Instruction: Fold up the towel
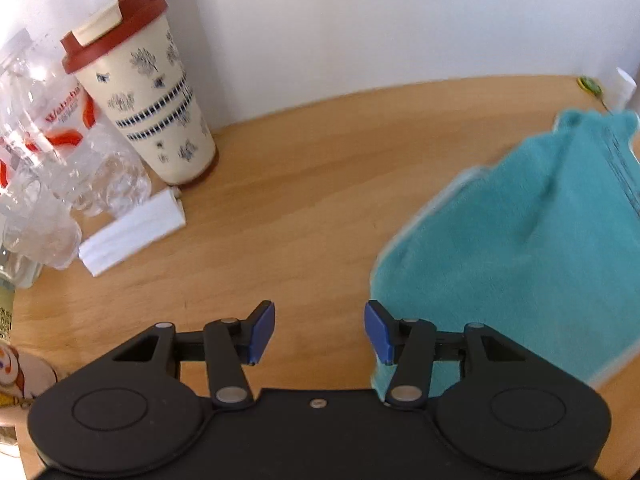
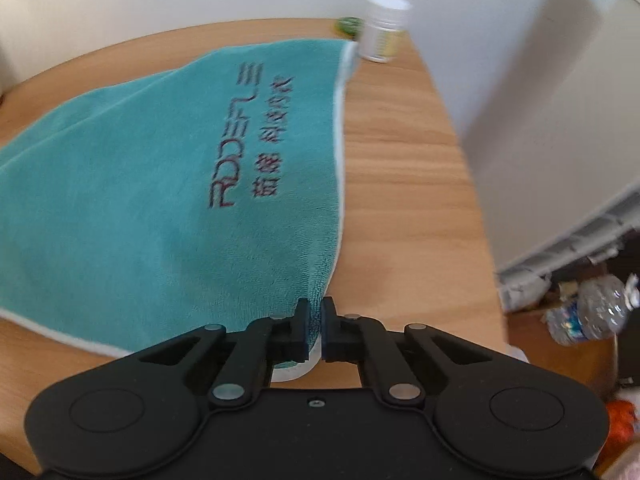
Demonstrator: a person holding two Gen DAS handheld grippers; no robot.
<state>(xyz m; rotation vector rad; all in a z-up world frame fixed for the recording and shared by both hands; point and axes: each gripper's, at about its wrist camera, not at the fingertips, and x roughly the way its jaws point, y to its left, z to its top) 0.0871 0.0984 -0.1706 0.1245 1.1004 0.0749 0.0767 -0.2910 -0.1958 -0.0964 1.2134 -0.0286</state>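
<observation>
Right gripper (image 2: 316, 322): clenched, its 2 black jaws nearly together on the near corner of the teal towel (image 2: 140, 184), at the pale hem.
Left gripper (image 1: 319, 330): released, blue pads (image 1: 262, 332) wide apart, nothing between them; the towel's near left edge lies just beside its right finger.
Towel: spread over the wooden table (image 1: 280, 208), printed lettering up, blurred in both views.
Left clutter: white folded packet (image 1: 132, 232), clear plastic bottles (image 1: 52, 152), patterned cup with red lid (image 1: 148, 92), all well apart from the towel.
Far right: small white jar (image 2: 382, 28) touching or just beside the towel's far corner; cannot tell which.
Open room: bare wood between cup and towel; table edge close on the right.
</observation>
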